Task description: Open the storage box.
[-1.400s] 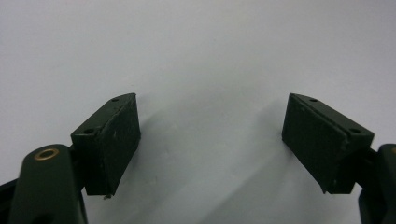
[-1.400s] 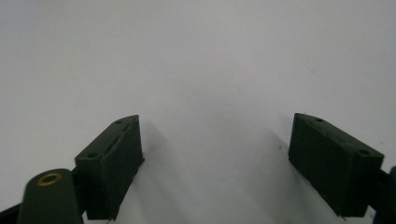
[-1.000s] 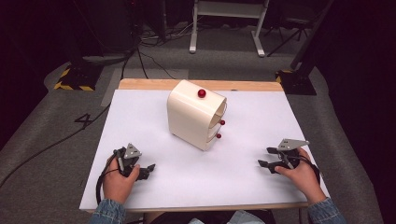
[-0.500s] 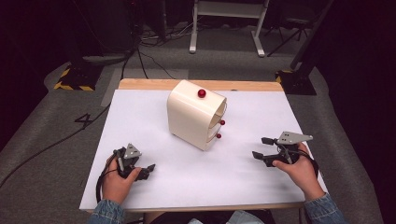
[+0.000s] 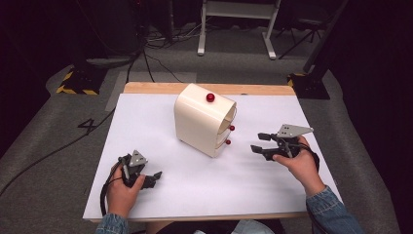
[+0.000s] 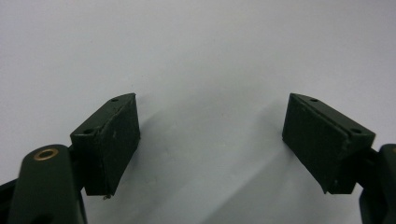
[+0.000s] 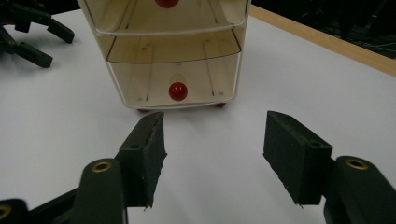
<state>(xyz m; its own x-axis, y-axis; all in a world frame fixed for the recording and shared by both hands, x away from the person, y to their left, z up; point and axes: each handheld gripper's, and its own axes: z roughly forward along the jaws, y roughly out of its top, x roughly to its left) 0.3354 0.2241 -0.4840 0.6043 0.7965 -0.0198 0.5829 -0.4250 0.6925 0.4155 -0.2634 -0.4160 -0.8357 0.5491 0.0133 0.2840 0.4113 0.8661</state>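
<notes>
So the little cream drawer box (image 5: 204, 119) sits mid-frame on the white bench (image 5: 146, 122), its drawer fronts and red knobs facing the right tongs (image 5: 259, 143). In the right gripper view the bottom drawer's red knob (image 7: 178, 91) is dead ahead, just past the jaws, which have just been narrowing with nothing between them. The left tongs (image 5: 152, 178) rest lower left, spread wide and empty, facing bare bench, so the right hand is the better placed one.
</notes>
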